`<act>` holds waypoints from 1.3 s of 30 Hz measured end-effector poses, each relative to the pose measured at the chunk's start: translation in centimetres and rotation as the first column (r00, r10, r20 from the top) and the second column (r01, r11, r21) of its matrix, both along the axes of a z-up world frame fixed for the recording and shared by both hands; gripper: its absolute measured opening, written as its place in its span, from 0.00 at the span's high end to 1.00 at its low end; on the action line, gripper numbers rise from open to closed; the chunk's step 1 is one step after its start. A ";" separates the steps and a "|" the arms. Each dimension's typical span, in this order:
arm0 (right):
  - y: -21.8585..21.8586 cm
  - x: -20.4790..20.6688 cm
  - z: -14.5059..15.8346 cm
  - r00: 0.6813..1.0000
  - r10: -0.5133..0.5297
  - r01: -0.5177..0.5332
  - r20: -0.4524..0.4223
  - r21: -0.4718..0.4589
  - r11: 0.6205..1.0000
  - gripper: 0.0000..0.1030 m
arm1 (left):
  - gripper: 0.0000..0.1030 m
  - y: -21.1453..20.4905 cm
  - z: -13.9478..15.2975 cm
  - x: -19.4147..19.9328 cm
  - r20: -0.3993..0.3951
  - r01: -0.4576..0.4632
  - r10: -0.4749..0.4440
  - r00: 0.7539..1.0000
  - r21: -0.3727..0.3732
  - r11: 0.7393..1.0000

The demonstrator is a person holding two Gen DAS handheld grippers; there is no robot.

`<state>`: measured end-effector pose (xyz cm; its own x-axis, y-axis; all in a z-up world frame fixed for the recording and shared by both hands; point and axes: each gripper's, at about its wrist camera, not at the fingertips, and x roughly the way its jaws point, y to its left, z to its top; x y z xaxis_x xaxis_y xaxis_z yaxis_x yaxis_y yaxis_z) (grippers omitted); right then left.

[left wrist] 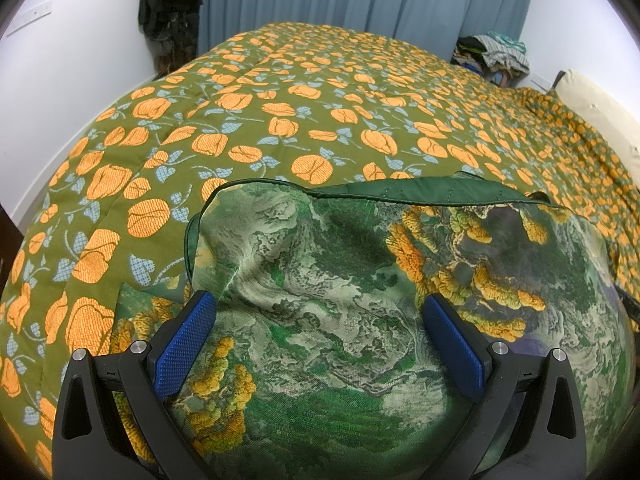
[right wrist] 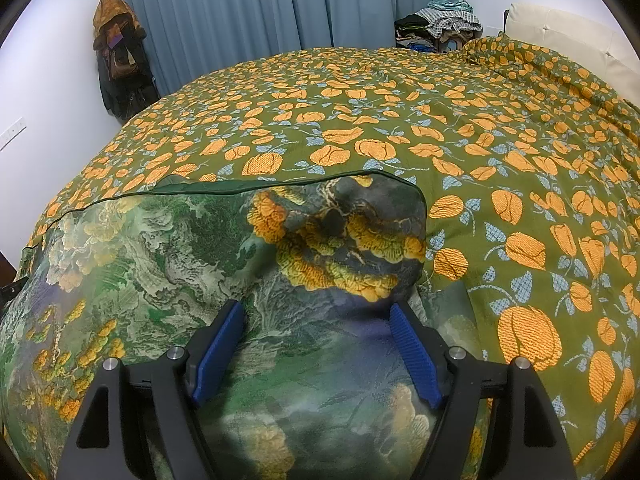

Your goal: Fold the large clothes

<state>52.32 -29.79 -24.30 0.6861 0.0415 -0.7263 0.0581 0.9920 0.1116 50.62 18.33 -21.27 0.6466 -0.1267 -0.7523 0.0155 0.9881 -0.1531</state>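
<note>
A large green garment printed with landscape and yellow-orange tree shapes lies in a folded, puffy heap on the bed, with a dark green piped edge along its far side. It also shows in the right wrist view. My left gripper is open, its blue pads spread wide just above the cloth near the garment's left part. My right gripper is open too, hovering over the garment's right end near its rounded corner. Neither holds any cloth.
The bed is covered by an olive quilt with orange flowers, seen also in the right wrist view. Blue curtains hang behind. Coats and a bag hang at the left wall. A clothes pile and cream headboard are at the right.
</note>
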 end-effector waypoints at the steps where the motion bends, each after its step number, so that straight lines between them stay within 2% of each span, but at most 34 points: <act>1: 0.0 0.0 0.0 1.000 0.001 -0.001 -0.002 -0.001 1.000 0.25 | 0.00 0.0 0.0 0.0 0.000 0.000 0.000 1.000 0.000 1.000; 9: 0.2 0.2 0.2 1.000 -0.001 0.000 -0.010 -0.004 1.000 0.25 | 0.00 0.0 0.0 0.0 0.000 0.000 0.000 1.000 -0.001 1.000; 13: 0.6 -0.3 2.5 1.000 0.005 -0.005 -0.006 -0.048 0.999 0.25 | 0.00 0.0 0.1 0.0 0.001 0.000 0.000 1.000 -0.001 1.000; 18: -0.6 -4.6 6.3 0.998 0.020 -0.017 0.065 -0.043 0.999 0.25 | 0.00 0.0 0.0 -0.4 0.018 -0.009 0.009 1.000 0.006 1.000; 21: -2.1 -8.0 6.7 0.997 -0.004 0.006 0.080 -0.034 0.999 0.25 | 0.00 -0.2 -0.1 -0.3 0.030 -0.018 0.018 0.999 0.008 1.000; 25: -4.5 -11.7 5.1 0.992 -0.099 0.096 0.081 0.042 0.995 0.25 | 0.00 -0.7 0.1 0.0 0.009 -0.022 0.022 1.000 0.017 1.000; 28: -5.7 -13.0 3.1 0.987 -0.154 0.149 0.045 0.114 0.982 0.25 | 0.00 -0.6 0.7 0.3 -0.053 -0.040 0.040 0.998 -0.008 0.999; 31: -6.7 -12.9 1.9 0.986 -0.164 0.160 0.008 0.180 0.971 0.25 | 0.00 -0.7 1.2 0.7 -0.125 -0.113 0.108 0.986 -0.031 0.993; 34: -7.0 -12.5 1.9 0.989 -0.149 0.144 0.012 0.209 0.967 0.25 | 0.00 -1.0 1.1 1.4 -0.172 -0.112 0.108 0.979 -0.010 0.994; 37: -7.3 -12.3 1.4 0.991 -0.137 0.133 -0.004 0.266 0.955 0.25 | 0.01 -1.2 2.3 1.1 -0.182 -0.074 0.078 0.980 0.026 0.997; 39: -7.7 -12.5 1.0 0.992 -0.127 0.126 -0.016 0.314 0.941 0.25 | 0.01 -1.6 4.4 -0.2 -0.132 -0.062 0.069 0.989 0.052 0.997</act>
<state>39.79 -37.54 -23.28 0.7039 0.1792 -0.6873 0.1794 0.8914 0.4161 50.40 16.72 -16.83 0.5457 -0.0499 -0.8365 -0.0667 0.9925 -0.1027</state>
